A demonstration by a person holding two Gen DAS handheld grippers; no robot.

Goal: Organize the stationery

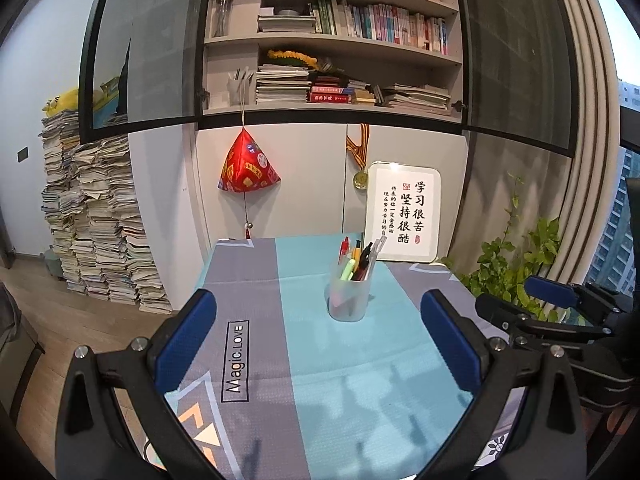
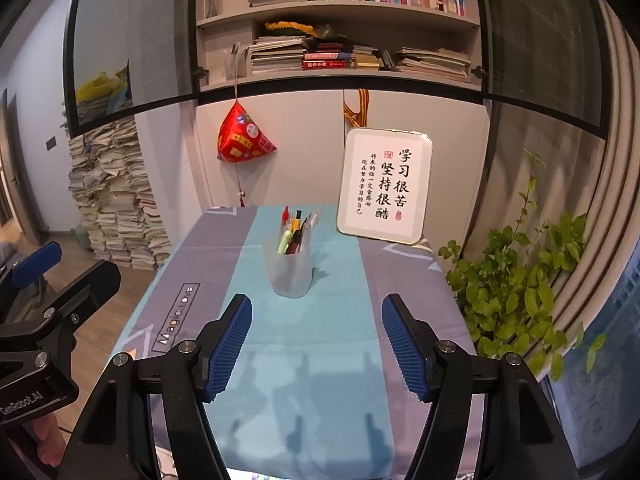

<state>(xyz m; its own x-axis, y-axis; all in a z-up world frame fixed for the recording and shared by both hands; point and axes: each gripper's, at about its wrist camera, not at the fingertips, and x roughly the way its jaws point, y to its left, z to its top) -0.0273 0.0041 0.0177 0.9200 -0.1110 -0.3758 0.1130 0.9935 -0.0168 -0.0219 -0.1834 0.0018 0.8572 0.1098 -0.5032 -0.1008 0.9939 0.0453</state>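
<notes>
A translucent plastic pen cup stands upright on the teal stripe of the tablecloth. It holds several pens and markers, red, yellow, green and black. It also shows in the right wrist view with the pens sticking out. My left gripper is open and empty, held above the near part of the table, short of the cup. My right gripper is open and empty, also short of the cup. The right gripper shows at the right edge of the left wrist view.
A framed calligraphy sign leans against the cabinet at the table's back right. A red hanging ornament and a medal hang on the cabinet. A leafy plant stands right of the table. Tall paper stacks stand on the floor left.
</notes>
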